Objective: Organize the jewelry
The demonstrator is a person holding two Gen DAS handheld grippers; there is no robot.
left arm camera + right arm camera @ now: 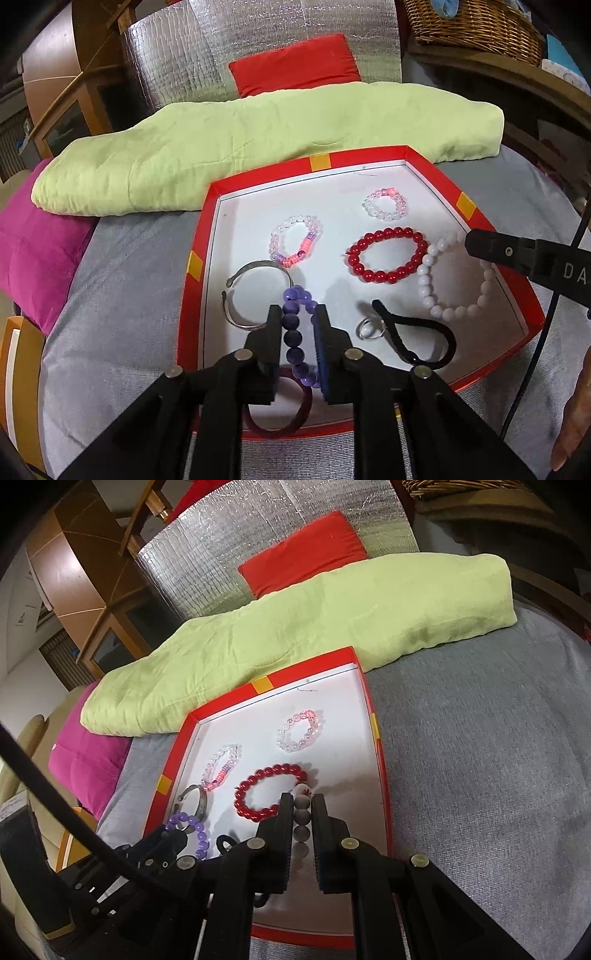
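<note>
Over the red tray (192,295) on the grey bedcover (122,295), both grippers are working at once. Left gripper (298,314) has its jaws narrowed onto the purple bead bracelet (295,339), the strand running lengthwise between the pads, its far end bunched just past the fingertips near the silver bangle (251,291). A dark maroon hair band (288,410) lies under that gripper at the tray's near edge.

Right gripper (300,801) is closed to a narrow gap around the white bead bracelet (454,280); from the right wrist view the beads sit in a column between the jaws, right beside the red bead bracelet (271,792). From the left wrist view, the white loop rests on the tray floor by the right wall.

Farther back in the tray: a pink-and-clear bracelet (295,242) and a smaller clear-pink one (386,205), apart from each other. A small silver ring (369,328) touches a black hair tie (417,338). Behind the tray, a green folded blanket (258,147).
</note>
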